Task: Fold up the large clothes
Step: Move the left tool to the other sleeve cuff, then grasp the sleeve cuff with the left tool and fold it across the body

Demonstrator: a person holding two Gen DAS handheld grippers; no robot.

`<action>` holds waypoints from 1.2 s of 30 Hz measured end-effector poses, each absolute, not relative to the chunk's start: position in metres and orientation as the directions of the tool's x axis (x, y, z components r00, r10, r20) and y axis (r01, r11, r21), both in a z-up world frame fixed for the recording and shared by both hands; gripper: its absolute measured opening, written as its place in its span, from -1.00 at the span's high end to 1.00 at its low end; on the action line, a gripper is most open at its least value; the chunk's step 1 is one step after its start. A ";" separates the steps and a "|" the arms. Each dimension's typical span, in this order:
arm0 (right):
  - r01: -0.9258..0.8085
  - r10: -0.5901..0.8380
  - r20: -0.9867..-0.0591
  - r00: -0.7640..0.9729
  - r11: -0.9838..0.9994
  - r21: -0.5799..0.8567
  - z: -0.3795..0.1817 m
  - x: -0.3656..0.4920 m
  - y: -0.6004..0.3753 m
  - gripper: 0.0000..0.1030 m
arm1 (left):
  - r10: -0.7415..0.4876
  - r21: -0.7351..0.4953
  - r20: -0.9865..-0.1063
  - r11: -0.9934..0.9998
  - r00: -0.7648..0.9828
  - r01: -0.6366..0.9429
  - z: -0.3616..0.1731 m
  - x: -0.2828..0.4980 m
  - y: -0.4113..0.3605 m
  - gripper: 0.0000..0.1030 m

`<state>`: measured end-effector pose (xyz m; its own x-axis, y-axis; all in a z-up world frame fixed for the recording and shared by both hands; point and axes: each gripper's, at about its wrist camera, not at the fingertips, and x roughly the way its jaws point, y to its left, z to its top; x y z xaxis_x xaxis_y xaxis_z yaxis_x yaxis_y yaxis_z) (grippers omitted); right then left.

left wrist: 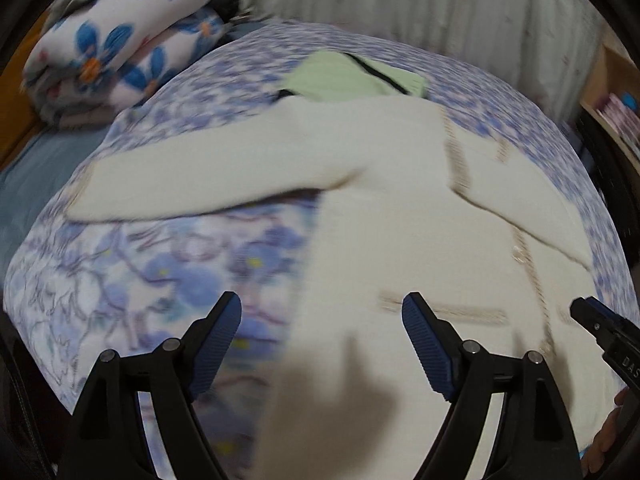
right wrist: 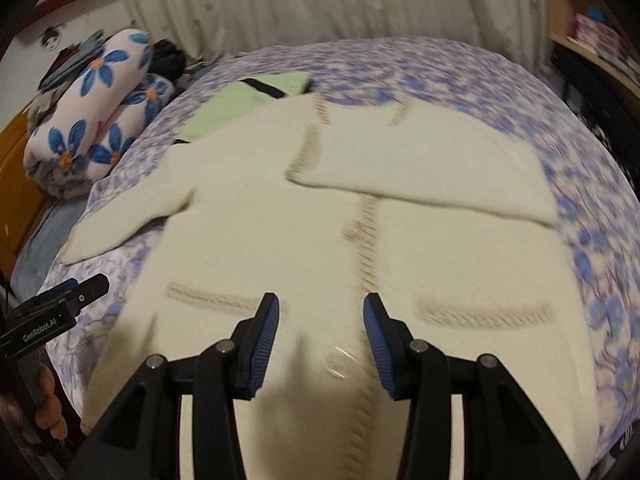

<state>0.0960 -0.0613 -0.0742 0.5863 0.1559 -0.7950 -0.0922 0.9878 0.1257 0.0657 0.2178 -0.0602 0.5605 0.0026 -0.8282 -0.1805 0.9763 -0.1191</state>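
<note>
One sleeve done so far, I'd say: the cream cardigan [right wrist: 320, 240] lies flat on the bed [right wrist: 580, 160] ahead of both sets of fingers, right sleeve [right wrist: 420, 168] folded across its chest, left sleeve [left wrist: 192, 184] stretched out sideways. Left gripper [left wrist: 322, 344] and right gripper [right wrist: 320, 336] hover wide apart, holding nothing. Remaining: that sleeve, then the body folds.

Cream cardigan [right wrist: 320, 240], tan trim; purple-flowered bedspread [right wrist: 580, 184].

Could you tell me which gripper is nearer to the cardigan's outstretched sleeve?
Left. The left gripper sits at the cardigan's sleeve-side edge; the right gripper is over its button placket.
</note>
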 end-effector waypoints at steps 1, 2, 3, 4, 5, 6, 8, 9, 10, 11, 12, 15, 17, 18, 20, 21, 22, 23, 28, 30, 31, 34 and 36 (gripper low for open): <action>-0.109 0.164 -0.792 0.589 0.986 0.123 -0.073 0.100 -0.052 0.15 | 0.001 -0.135 -0.832 0.970 0.555 -0.204 -0.064 0.068 0.233 -0.58; -0.123 0.168 -0.788 0.592 0.985 0.118 -0.073 0.104 -0.043 0.15 | 0.002 -0.143 -0.836 0.965 0.549 -0.220 -0.068 0.070 0.243 -0.58; -0.138 0.170 -0.785 0.596 0.985 0.108 -0.073 0.108 -0.034 0.15 | 0.000 -0.157 -0.841 0.957 0.542 -0.243 -0.073 0.072 0.259 -0.58; -0.148 0.171 -0.783 0.597 0.984 0.102 -0.074 0.112 -0.026 0.15 | -0.004 -0.171 -0.842 0.951 0.540 -0.259 -0.077 0.071 0.270 -0.58; -0.161 0.174 -0.782 0.598 0.982 0.096 -0.075 0.117 -0.017 0.15 | -0.004 -0.184 -0.842 0.943 0.540 -0.279 -0.080 0.072 0.284 -0.58; -0.175 0.181 -0.784 0.594 0.980 0.094 -0.076 0.122 -0.008 0.15 | 0.001 -0.192 -0.841 0.935 0.541 -0.299 -0.084 0.073 0.298 -0.58; -0.196 0.191 -0.789 0.583 0.976 0.091 -0.081 0.131 0.008 0.15 | 0.013 -0.200 -0.843 0.921 0.538 -0.335 -0.090 0.076 0.324 -0.58; -0.206 0.192 -0.793 0.578 0.975 0.086 -0.083 0.135 0.017 0.15 | 0.006 -0.214 -0.843 0.914 0.537 -0.345 -0.093 0.079 0.338 -0.58; -0.216 0.194 -0.796 0.574 0.973 0.082 -0.086 0.138 0.023 0.15 | -0.007 -0.235 -0.844 0.904 0.536 -0.358 -0.098 0.082 0.354 -0.58; -0.224 0.195 -0.797 0.571 0.971 0.077 -0.088 0.142 0.030 0.15 | -0.016 -0.249 -0.844 0.897 0.536 -0.364 -0.100 0.085 0.362 -0.58; -0.233 0.196 -0.798 0.570 0.970 0.072 -0.090 0.146 0.038 0.15 | -0.034 -0.276 -0.840 0.886 0.542 -0.372 -0.105 0.088 0.376 -0.58; -0.257 0.201 -0.801 0.564 0.965 0.062 -0.097 0.158 0.059 0.15 | -0.079 -0.344 -0.827 0.854 0.556 -0.391 -0.116 0.098 0.412 -0.58; -0.267 0.206 -0.803 0.559 0.962 0.061 -0.101 0.163 0.071 0.15 | -0.105 -0.381 -0.820 0.834 0.563 -0.399 -0.123 0.103 0.428 -0.58; -0.271 0.208 -0.804 0.557 0.961 0.061 -0.102 0.166 0.075 0.16 | -0.122 -0.404 -0.816 0.819 0.565 -0.407 -0.128 0.107 0.438 -0.58; -0.279 0.212 -0.807 0.551 0.958 0.062 -0.105 0.171 0.085 0.16 | -0.136 -0.435 -0.811 0.791 0.569 -0.431 -0.137 0.112 0.452 -0.58; -0.284 0.215 -0.810 0.546 0.957 0.063 -0.107 0.174 0.090 0.16 | -0.146 -0.453 -0.807 0.774 0.572 -0.442 -0.142 0.115 0.460 -0.58; -0.287 0.216 -0.811 0.544 0.956 0.062 -0.109 0.176 0.094 0.16 | -0.153 -0.465 -0.805 0.762 0.573 -0.450 -0.147 0.117 0.465 -0.58; -0.290 0.216 -0.812 0.542 0.955 0.061 -0.110 0.177 0.096 0.16 | -0.161 -0.477 -0.802 0.752 0.576 -0.455 -0.151 0.121 0.471 -0.58; -0.293 0.214 -0.814 0.540 0.955 0.056 -0.114 0.183 0.103 0.16 | -0.137 -0.475 -0.801 0.738 0.583 -0.479 -0.159 0.139 0.487 -0.39; -0.290 0.214 -0.816 0.538 0.955 0.059 -0.115 0.185 0.102 0.16 | -0.114 -0.456 -0.809 0.741 0.576 -0.494 -0.161 0.148 0.491 -0.11; -0.289 0.213 -0.816 0.537 0.956 0.060 -0.116 0.186 0.101 0.16 | -0.104 -0.449 -0.811 0.742 0.575 -0.498 -0.161 0.152 0.493 0.22; -0.285 0.212 -0.818 0.535 0.956 0.061 -0.119 0.187 0.097 0.16 | -0.083 -0.421 -0.821 0.757 0.565 -0.500 -0.162 0.166 0.496 0.78; -0.278 0.209 -0.818 0.536 0.958 0.063 -0.119 0.189 0.092 0.16 | -0.040 -0.388 -0.818 0.776 0.574 -0.497 -0.152 0.170 0.490 0.84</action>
